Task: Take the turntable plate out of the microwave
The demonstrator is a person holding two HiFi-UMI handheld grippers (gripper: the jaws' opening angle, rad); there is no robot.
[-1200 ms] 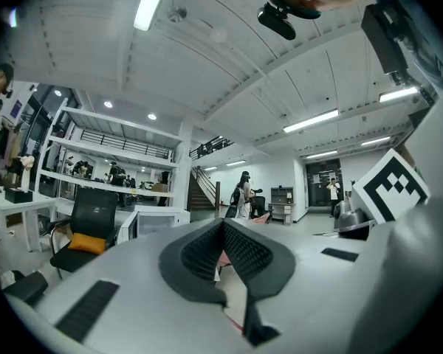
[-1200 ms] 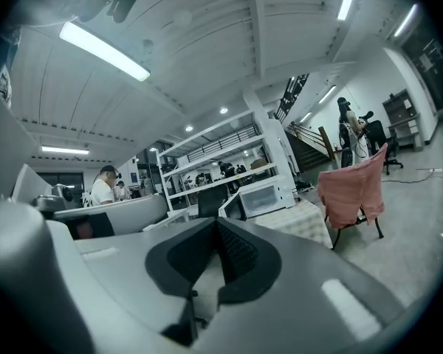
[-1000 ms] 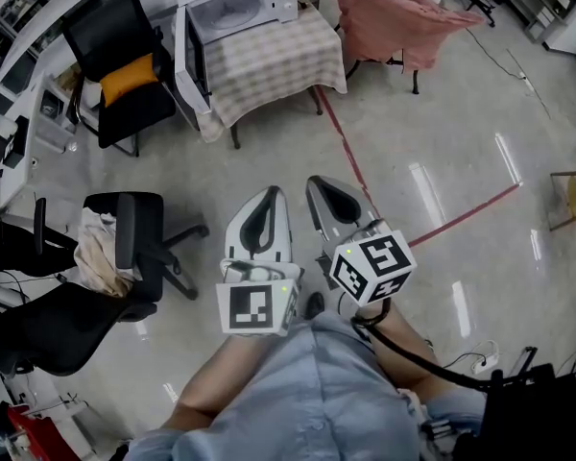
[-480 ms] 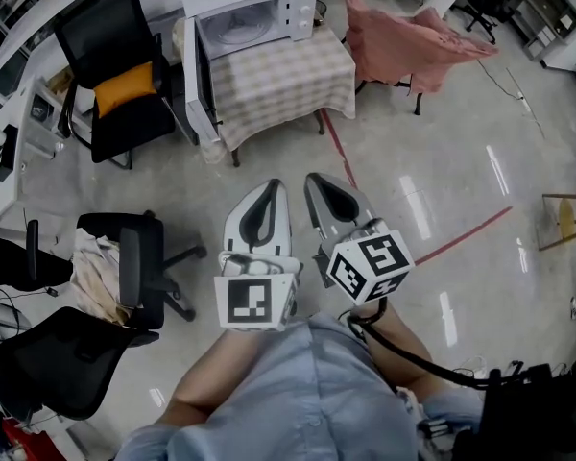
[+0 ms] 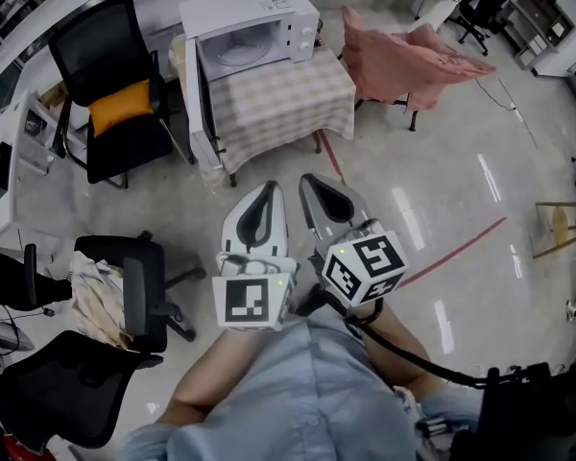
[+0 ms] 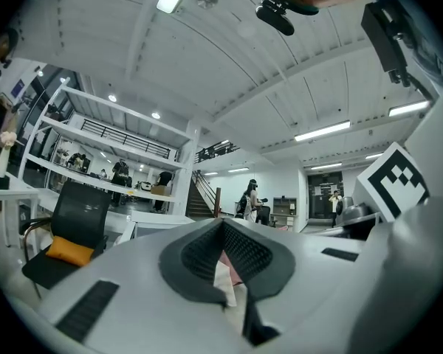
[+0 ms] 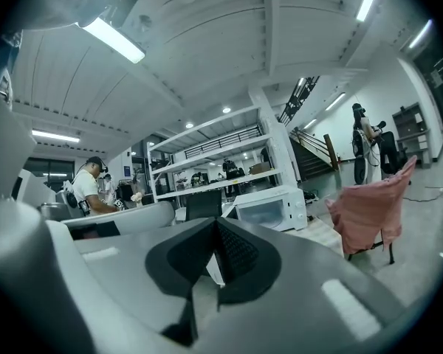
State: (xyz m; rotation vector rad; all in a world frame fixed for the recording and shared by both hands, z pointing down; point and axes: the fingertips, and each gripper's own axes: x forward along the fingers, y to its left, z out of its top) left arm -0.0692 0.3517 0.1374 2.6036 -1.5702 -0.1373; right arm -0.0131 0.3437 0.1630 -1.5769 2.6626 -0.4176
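Observation:
The white microwave (image 5: pixel 254 22) stands on a table with a checked cloth (image 5: pixel 283 99), far ahead of me. Its door (image 5: pixel 194 94) hangs open to the left. Inside the cavity a pale round turntable plate (image 5: pixel 238 51) shows faintly. My left gripper (image 5: pixel 262 200) and right gripper (image 5: pixel 319 188) are held side by side over the floor, well short of the table, both shut with nothing in them. The right gripper view shows the microwave (image 7: pixel 269 206) beyond its closed jaw tips (image 7: pixel 215 226). In the left gripper view the tips (image 6: pixel 222 226) meet too.
A black chair with an orange cushion (image 5: pixel 115 104) stands left of the table, and office chairs (image 5: pixel 134 277) crowd the lower left. A pink cloth drapes a chair (image 5: pixel 403 56) right of the table. Red tape (image 5: pixel 451 238) crosses the glossy floor.
The microwave and table have slid lower and grown larger in the head view as the person walks toward them. Both grippers stay shut and side by side.

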